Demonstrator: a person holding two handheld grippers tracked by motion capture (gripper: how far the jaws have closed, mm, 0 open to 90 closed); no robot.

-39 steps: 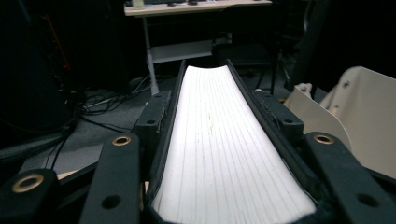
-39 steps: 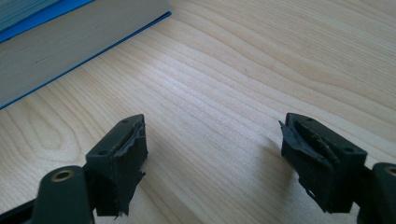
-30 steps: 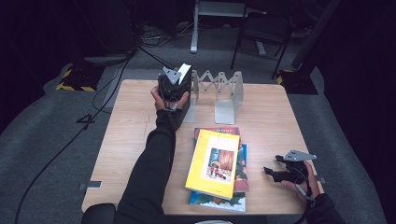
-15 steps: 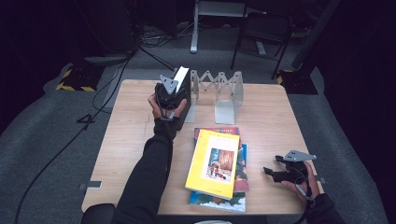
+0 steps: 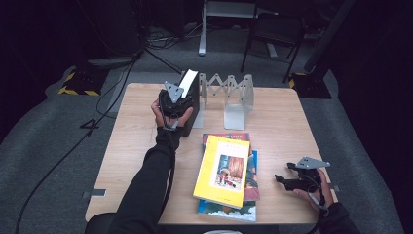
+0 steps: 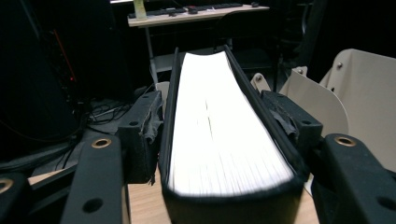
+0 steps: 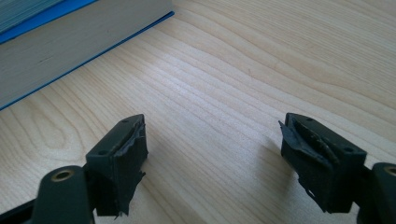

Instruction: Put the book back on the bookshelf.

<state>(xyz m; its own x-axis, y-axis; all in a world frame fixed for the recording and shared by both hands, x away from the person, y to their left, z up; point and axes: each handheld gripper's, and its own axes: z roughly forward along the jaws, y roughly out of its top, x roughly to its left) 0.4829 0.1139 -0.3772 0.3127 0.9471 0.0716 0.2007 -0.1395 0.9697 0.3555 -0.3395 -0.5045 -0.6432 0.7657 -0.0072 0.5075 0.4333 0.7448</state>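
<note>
Book upright at the rack – table's far edge
Left gripper (image 5: 181,99) jaws just opening around the book (image 6: 224,126); right gripper (image 7: 219,158) agape – holding nothing

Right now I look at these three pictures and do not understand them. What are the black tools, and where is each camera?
A person holds a two-jaw gripper in each hand. One camera looks down on the table from above; one rides on each gripper, looking along its jaws. On the table are a metal rack and a stack of books. The left gripper has a black book between its jaws, upright at the rack; the jaws have just been opening, and I cannot tell whether the pads press it. The right gripper is open and holds nothing.
</note>
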